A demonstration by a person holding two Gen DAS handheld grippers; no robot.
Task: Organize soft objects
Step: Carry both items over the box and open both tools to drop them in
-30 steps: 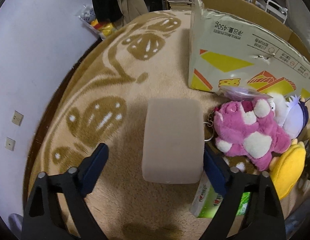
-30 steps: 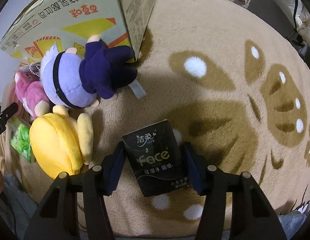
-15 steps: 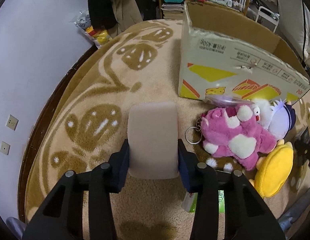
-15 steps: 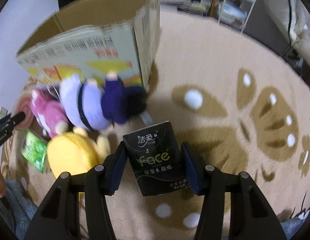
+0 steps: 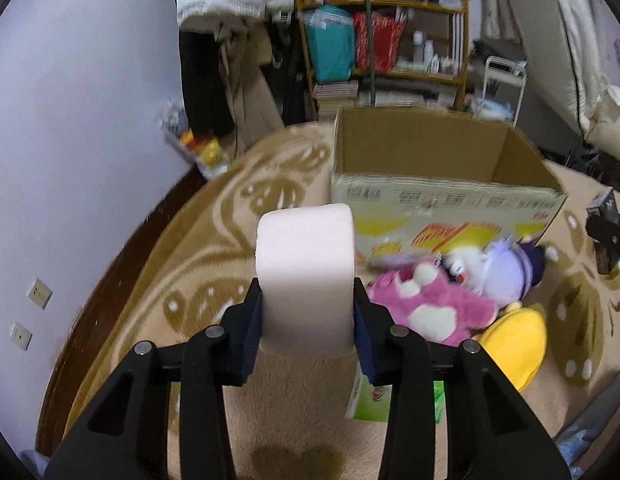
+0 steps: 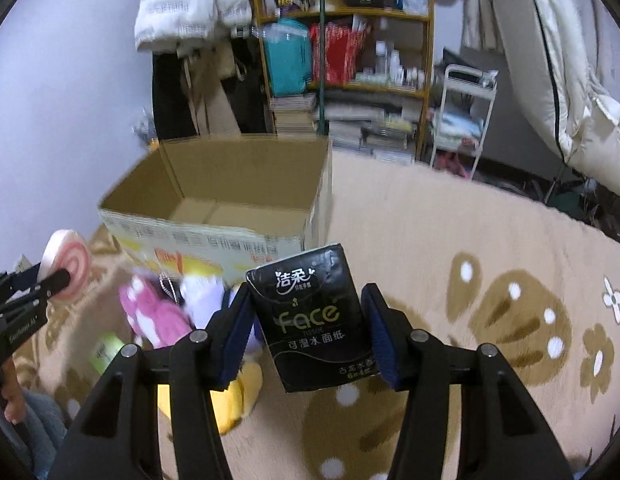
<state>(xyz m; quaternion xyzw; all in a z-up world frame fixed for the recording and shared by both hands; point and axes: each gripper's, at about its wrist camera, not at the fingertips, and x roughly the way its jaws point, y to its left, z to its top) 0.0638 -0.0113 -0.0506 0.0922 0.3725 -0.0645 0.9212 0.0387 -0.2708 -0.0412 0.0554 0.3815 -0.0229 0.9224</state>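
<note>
My left gripper (image 5: 308,326) is shut on a pale pink foam roll (image 5: 306,276) and holds it above the rug; the roll also shows in the right wrist view (image 6: 68,264). My right gripper (image 6: 306,334) is shut on a black tissue pack (image 6: 316,322), lifted off the rug. An open cardboard box (image 5: 438,196) stands ahead, also seen in the right wrist view (image 6: 230,208). In front of it lie a pink plush (image 5: 426,312), a purple-and-white plush (image 5: 506,268), a yellow plush (image 5: 514,340) and a green tissue pack (image 5: 370,400).
A beige patterned rug (image 6: 490,264) covers the floor. A cluttered shelf (image 5: 378,32) and hanging clothes (image 5: 226,40) stand behind the box. A white rack (image 6: 462,116) is at the right. A wall (image 5: 70,120) runs along the left.
My left gripper closed on the foam roll and lifted it. My right gripper rose with the tissue pack. Both views tilted up toward the box.
</note>
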